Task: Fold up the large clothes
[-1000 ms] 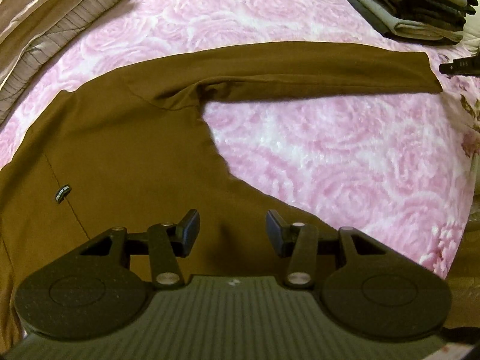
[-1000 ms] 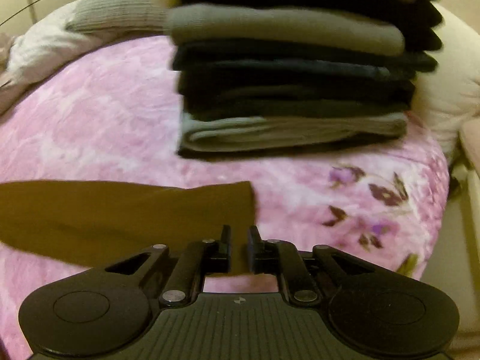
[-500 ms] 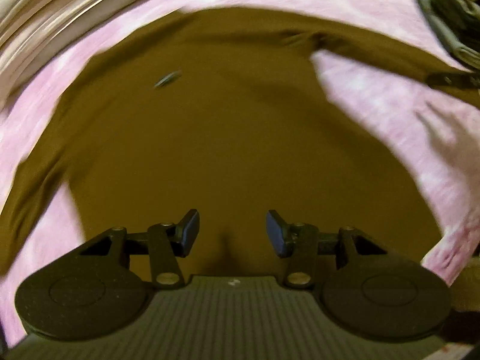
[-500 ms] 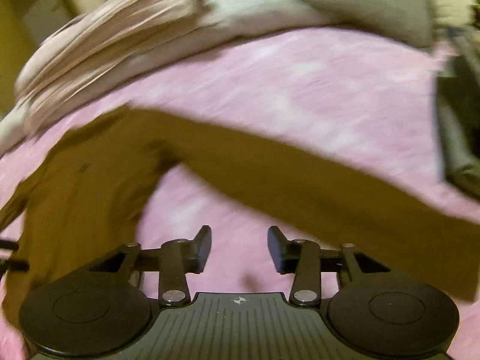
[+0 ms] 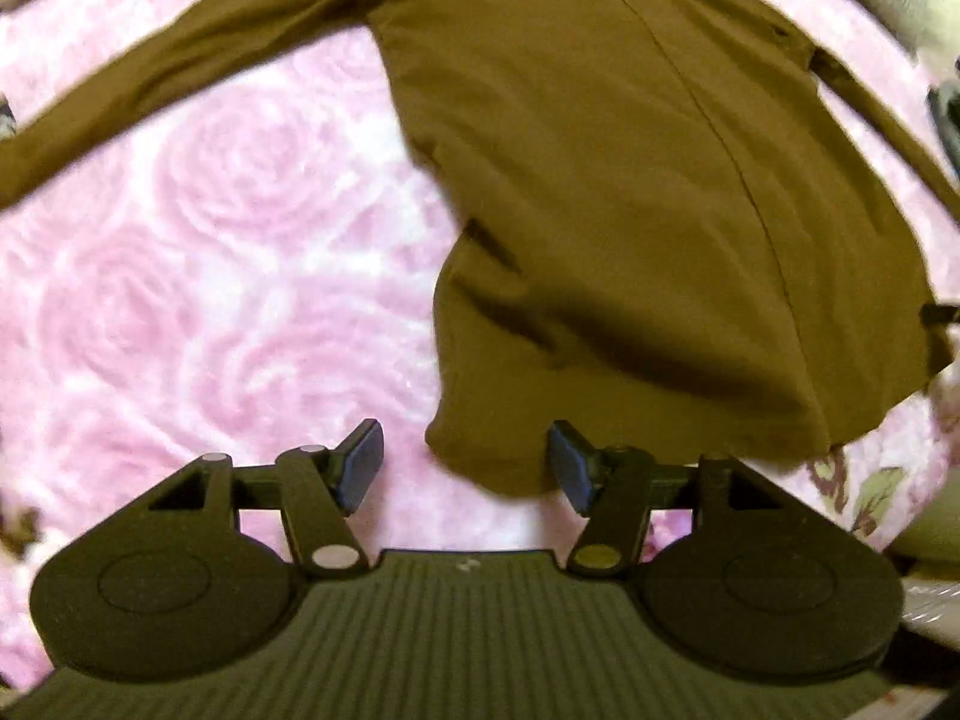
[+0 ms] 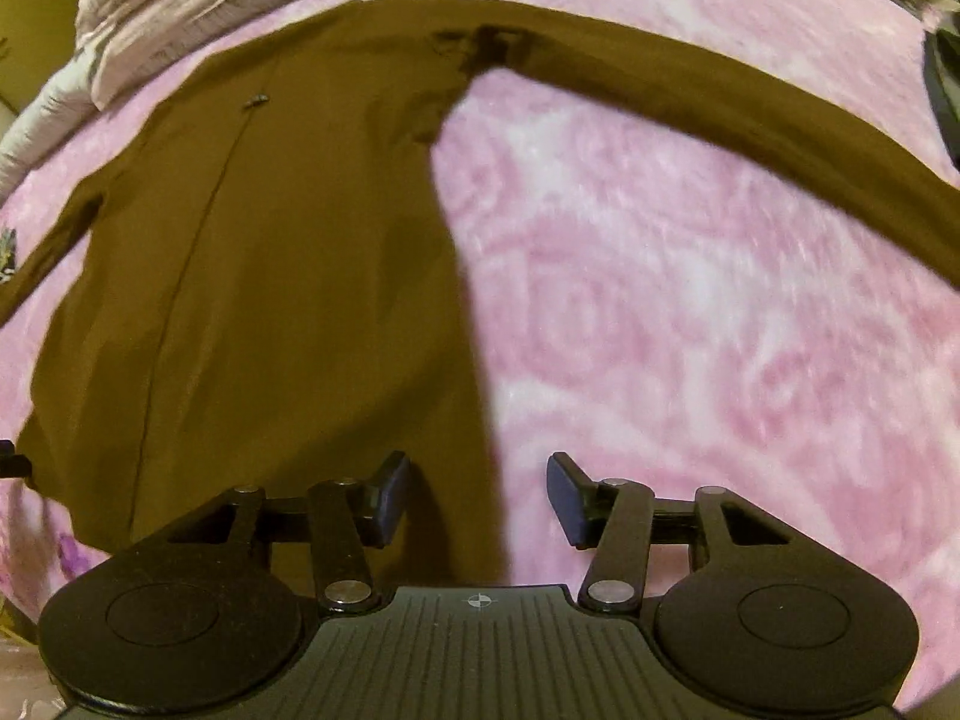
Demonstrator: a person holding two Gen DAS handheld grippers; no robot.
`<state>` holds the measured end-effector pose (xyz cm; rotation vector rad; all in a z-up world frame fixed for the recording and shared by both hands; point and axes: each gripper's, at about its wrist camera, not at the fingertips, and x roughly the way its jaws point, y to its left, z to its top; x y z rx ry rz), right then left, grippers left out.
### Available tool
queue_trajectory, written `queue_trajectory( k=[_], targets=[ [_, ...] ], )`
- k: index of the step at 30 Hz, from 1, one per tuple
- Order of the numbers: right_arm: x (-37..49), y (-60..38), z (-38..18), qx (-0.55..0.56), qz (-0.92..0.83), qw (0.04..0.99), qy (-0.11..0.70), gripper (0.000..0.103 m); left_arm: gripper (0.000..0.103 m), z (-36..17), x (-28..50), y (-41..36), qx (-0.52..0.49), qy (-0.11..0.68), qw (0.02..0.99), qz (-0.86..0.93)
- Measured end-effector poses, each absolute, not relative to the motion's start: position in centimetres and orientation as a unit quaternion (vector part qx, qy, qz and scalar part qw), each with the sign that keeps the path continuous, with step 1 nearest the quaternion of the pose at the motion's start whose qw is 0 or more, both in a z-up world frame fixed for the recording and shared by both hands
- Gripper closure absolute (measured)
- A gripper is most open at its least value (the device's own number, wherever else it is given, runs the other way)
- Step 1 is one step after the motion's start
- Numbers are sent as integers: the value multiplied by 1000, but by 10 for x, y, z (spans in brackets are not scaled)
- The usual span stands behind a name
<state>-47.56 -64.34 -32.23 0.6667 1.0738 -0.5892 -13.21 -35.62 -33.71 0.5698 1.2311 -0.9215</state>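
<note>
A brown long-sleeved garment [image 5: 630, 180] lies spread flat on a pink rose-patterned blanket [image 5: 210, 276], both sleeves stretched out sideways. My left gripper [image 5: 465, 468] hovers over the garment's lower left hem corner; its jaws are opening, the corner lies between them and the pads do not press on it. In the right wrist view the same garment [image 6: 270, 276] fills the left half, its right sleeve [image 6: 750, 120] running off to the right. My right gripper [image 6: 477, 501] stands over the lower right side edge, its jaws opening, no cloth pinched.
Pale rumpled bedding [image 6: 198, 12] lies beyond the garment's collar end. A dark stack of folded clothes [image 6: 945, 78] shows at the right edge. The blanket's flowered border [image 5: 864, 492] marks the bed's near edge.
Both grippers have swung from the right sleeve end towards the hem. The right gripper, nearly shut at the cuff earlier, has let go and opened. The left has shifted to the left hem corner.
</note>
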Motion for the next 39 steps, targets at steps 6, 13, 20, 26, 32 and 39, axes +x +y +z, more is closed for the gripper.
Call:
queue_trajectory(
  k=[6,13,20,26,32,39],
  targets=[
    [-478,-637,-323,305,-272,769,492,55,79,-349,-126,-342,203,552,661,-465],
    [-489,-636,-322,318,-249,776,484,55,93,-327,-142,-308,181,559,652,-480],
    [-497,-641,-315,359,-240,759,487,103,94,-310,-141,-304,187,550,661,-475],
    [-519,-615,-294,337,-236,751,517,103,94,-292,-158,-277,207,561,650,-469],
    [-521,-609,-319,330,-265,728,539,85,90,-328,-168,-269,211,598,642,-430],
    [-508,-604,-283,300,-285,749,517,57,86,-300,-152,-263,246,578,661,-412]
  ],
)
